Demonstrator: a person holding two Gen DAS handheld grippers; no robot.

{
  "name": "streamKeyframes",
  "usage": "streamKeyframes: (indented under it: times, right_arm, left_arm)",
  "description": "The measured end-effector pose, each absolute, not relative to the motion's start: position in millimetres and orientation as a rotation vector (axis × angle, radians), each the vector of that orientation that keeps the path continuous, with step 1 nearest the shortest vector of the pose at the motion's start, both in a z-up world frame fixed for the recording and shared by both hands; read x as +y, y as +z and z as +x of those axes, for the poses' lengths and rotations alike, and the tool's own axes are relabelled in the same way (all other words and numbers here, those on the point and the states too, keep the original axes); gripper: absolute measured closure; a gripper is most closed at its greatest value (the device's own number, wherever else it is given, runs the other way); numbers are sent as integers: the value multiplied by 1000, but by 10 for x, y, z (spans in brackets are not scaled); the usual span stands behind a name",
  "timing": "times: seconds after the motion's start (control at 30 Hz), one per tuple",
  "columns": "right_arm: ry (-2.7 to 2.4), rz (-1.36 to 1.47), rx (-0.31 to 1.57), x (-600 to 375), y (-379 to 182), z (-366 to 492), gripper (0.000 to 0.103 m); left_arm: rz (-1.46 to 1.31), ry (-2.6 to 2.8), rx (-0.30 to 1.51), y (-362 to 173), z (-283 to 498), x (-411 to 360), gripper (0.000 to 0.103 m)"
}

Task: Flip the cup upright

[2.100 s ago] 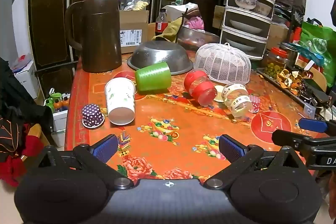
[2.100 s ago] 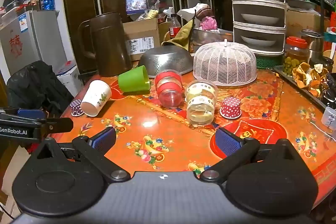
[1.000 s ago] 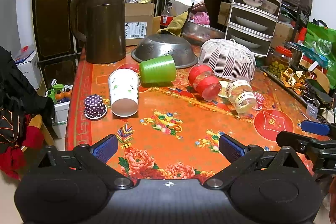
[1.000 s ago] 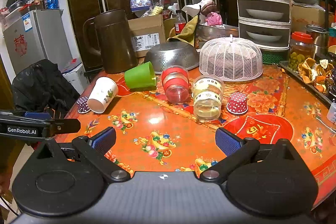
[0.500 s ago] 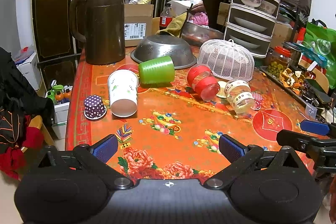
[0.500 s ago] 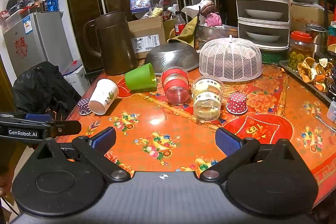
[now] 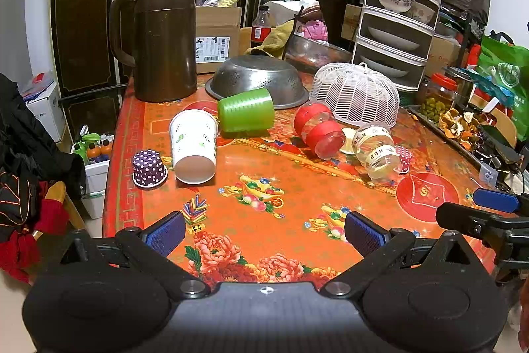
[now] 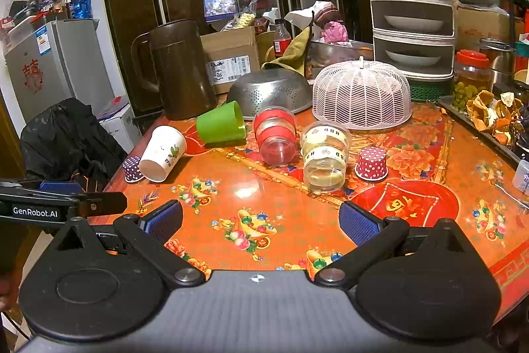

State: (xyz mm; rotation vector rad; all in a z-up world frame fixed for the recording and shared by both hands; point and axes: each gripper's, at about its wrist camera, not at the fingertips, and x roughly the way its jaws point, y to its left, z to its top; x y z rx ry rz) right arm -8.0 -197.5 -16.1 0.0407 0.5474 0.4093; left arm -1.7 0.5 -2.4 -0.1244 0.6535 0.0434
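Observation:
Several cups lie on their sides on the orange flowered table (image 7: pixel 297 220): a white paper cup (image 7: pixel 193 149) (image 8: pixel 162 153), a green cup (image 7: pixel 246 114) (image 8: pixel 221 123), a red-banded clear cup (image 7: pixel 319 129) (image 8: pixel 276 136) and a clear cup with white bands (image 7: pixel 377 151) (image 8: pixel 325 156). A purple dotted cup (image 7: pixel 149 168) (image 8: pixel 132 168) and a red dotted cup (image 8: pixel 372 162) stand upside down. My left gripper (image 7: pixel 264 229) is open and empty at the near edge. My right gripper (image 8: pixel 261 222) is open and empty, also near the front.
A brown jug (image 7: pixel 158 42), an upturned metal colander (image 7: pixel 258 81) and a white mesh food cover (image 7: pixel 355 95) stand behind the cups. A tiered dish rack (image 7: pixel 401 9) is at the back right. A tray of peels (image 8: pixel 492 118) lines the right edge.
Both grippers have drifted slightly; the view of the table shifted a little. The cups have not moved and both grippers stay open.

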Motion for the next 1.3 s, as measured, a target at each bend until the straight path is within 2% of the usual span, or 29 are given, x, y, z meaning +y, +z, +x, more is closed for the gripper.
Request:
streamKeyframes:
  times: [1.3]
  right_arm:
    - [411, 54, 557, -2006, -182, -85, 1]
  left_arm:
    - [-124, 45, 664, -31, -42, 10, 0]
